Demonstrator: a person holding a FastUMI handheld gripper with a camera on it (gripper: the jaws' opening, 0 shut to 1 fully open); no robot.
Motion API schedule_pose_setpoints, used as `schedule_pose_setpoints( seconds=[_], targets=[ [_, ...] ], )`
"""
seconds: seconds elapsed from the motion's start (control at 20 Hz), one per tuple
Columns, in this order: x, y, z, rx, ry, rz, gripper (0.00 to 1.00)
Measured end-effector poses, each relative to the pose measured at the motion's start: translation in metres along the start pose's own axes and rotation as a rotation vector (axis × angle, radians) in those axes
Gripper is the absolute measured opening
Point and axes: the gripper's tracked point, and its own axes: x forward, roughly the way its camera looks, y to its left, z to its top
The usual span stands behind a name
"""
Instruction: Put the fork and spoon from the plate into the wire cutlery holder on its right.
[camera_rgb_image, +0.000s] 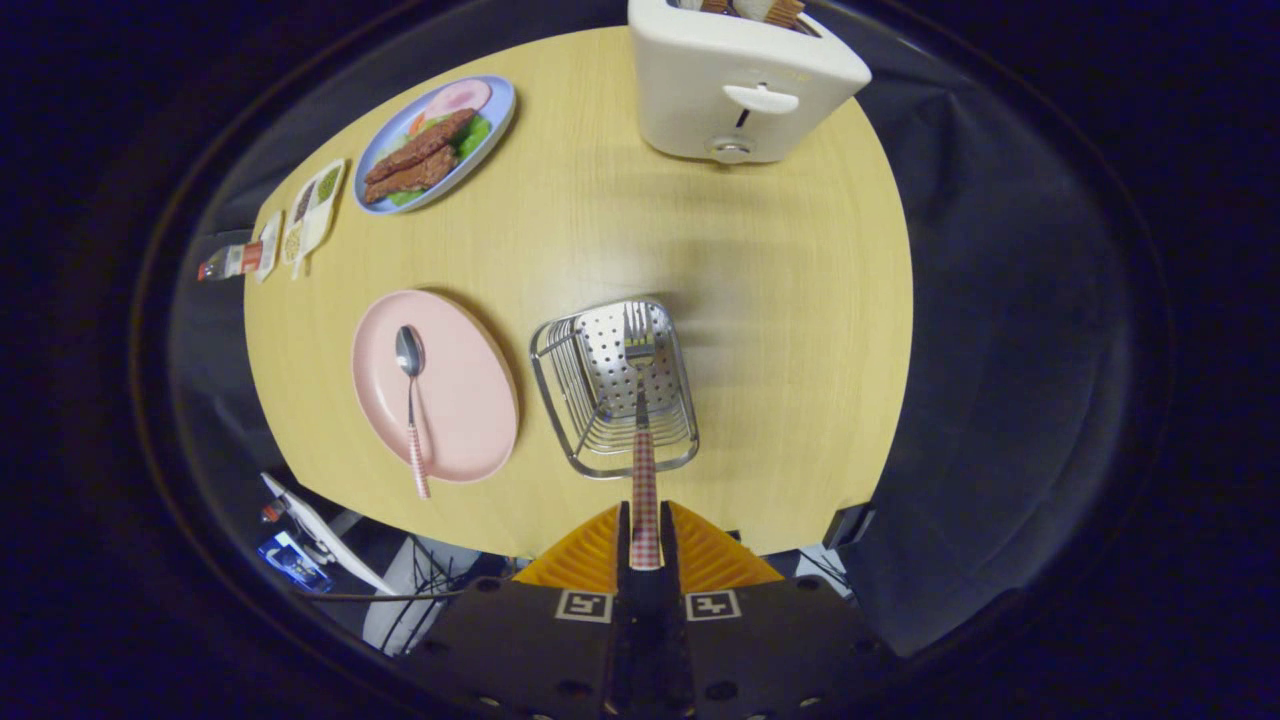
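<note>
Fork (641, 400) handling is what we record here, working from the largest item down. We see a wooden table (780, 300) filling the middle of the frame. At top centre stands a white toaster (735, 85) with bread slices in its slots. At upper left lies a blue oval plate (436, 143) of food, with a small divided dish (312, 210) just beside it. At centre left sits the pink plate (440, 385); the spoon (411, 400) rests on it, bowl away from us, checked handle reaching past the near rim. Immediately right of the pink plate, near centre, stands the wire cutlery holder (612, 385). At bottom centre we see the gripper (645, 540), its two fingers clamped on the fork's checked handle. The fork points forward, tines over the holder's perforated far wall, shaft above the basket opening; we cannot tell whether it touches the wire.
</note>
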Motion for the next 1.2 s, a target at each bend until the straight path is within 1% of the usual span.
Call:
schedule_pose_setpoints(
  seconds=[0.15,0.2,0.3,0.4,0.45,0.5,0.55,0.75,0.85,1.0,1.1,1.2],
  targets=[
    [-0.009,0.002,0.010,-0.006,-0.074,0.013,0.18],
    [-0.016,0.002,0.015,-0.024,-0.123,0.014,0.40],
    [-0.031,0.006,0.024,-0.063,-0.246,0.018,0.75],
    [-0.051,0.015,0.039,-0.066,-0.407,0.023,0.91],
    [-0.058,0.019,0.040,-0.066,-0.482,0.028,0.92],
    [-0.063,0.025,0.039,-0.067,-0.540,0.037,0.96],
    [-0.067,0.035,0.035,-0.064,-0.589,0.054,0.97],
    [-0.053,0.081,0.008,-0.075,-0.717,0.070,0.97],
    [-0.036,0.113,-0.008,-0.096,-0.737,0.098,0.97],
    [0.001,0.156,-0.024,-0.099,-0.712,0.145,0.97],
    [0.022,0.177,-0.026,-0.085,-0.718,0.156,0.97],
    [0.038,0.193,-0.024,-0.061,-0.753,0.154,0.97]
  ],
)
